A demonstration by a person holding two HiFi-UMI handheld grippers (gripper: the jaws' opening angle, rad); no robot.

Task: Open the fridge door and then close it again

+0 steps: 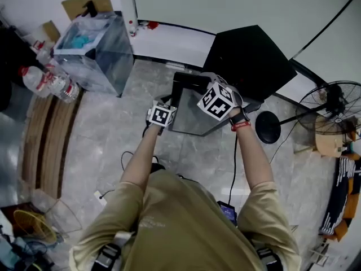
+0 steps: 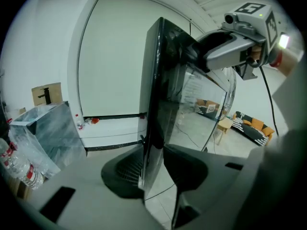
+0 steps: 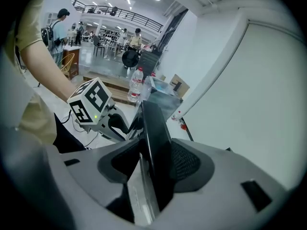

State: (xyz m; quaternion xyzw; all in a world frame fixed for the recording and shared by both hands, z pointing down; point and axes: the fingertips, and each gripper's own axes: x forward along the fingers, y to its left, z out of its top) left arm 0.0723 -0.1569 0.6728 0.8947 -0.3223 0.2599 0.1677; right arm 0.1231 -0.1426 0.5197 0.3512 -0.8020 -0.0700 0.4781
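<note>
A small black fridge (image 1: 251,58) stands on the grey floor against the white wall, and its glass door (image 1: 189,114) hangs swung out toward me. My left gripper (image 1: 162,116) is shut on the door's free edge, which runs upright between its pads (image 2: 122,169). My right gripper (image 1: 219,100) is shut on the same door higher up, near its top. In the right gripper view the dark door edge (image 3: 156,128) fills the gap between the pads, with the left gripper (image 3: 103,116) just beyond. In the left gripper view the right gripper (image 2: 230,47) reaches over the door's top.
A clear plastic bin (image 1: 93,52) and water bottles (image 1: 48,81) sit at the left. A floor fan (image 1: 333,106) with a round black base (image 1: 267,127) stands at the right. A wooden pallet (image 1: 48,134) lies at the left, and a cable (image 1: 235,168) runs across the floor.
</note>
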